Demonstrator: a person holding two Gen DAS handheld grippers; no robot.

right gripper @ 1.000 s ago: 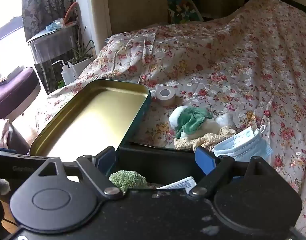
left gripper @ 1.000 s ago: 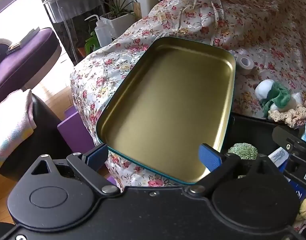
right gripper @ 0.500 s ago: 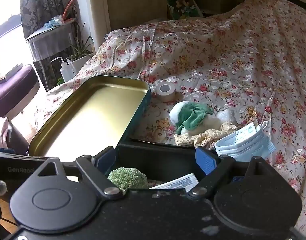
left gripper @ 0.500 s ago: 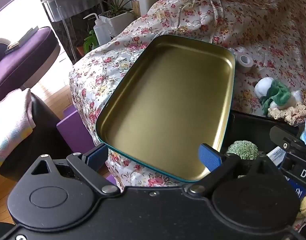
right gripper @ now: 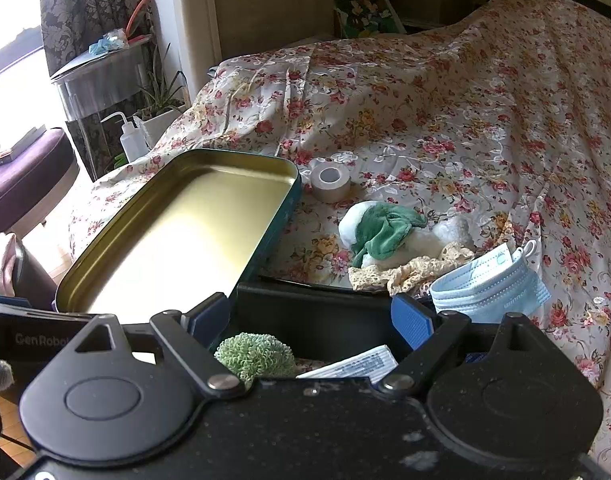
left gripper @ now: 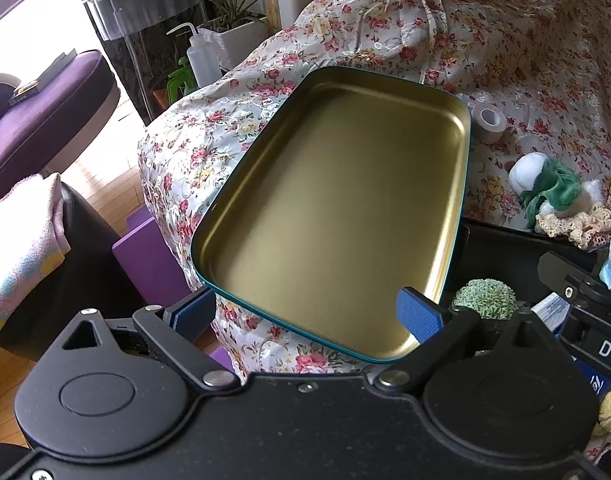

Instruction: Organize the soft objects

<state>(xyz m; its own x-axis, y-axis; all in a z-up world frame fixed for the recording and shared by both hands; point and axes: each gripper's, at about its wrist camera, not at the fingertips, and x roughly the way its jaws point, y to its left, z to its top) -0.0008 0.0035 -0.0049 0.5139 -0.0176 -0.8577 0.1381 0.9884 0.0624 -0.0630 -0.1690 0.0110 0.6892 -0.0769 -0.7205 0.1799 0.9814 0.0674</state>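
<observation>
A teal tin lid with a gold inside [left gripper: 345, 208] lies open on the floral bedspread, joined to a dark box [right gripper: 317, 312]. The box holds a green fuzzy ball [right gripper: 253, 354] and a paper packet [right gripper: 353, 364]. A green and white plush toy [right gripper: 385, 232], a cream lace piece [right gripper: 409, 272] and a blue face mask [right gripper: 489, 292] lie on the bed behind the box. My left gripper [left gripper: 305, 312] is open and empty at the lid's near edge. My right gripper [right gripper: 309, 320] is open and empty over the box.
A roll of beige tape [right gripper: 330, 178] sits beyond the lid. The bed's left edge drops to a wooden floor with a purple block [left gripper: 149, 256], a dark stool with a pink towel [left gripper: 21, 240], a purple chair [left gripper: 41, 120] and a squeeze bottle [left gripper: 199, 56].
Both grippers have risen and drawn back slightly, so the bed and objects show a little lower and farther. Nothing was grasped or moved.
</observation>
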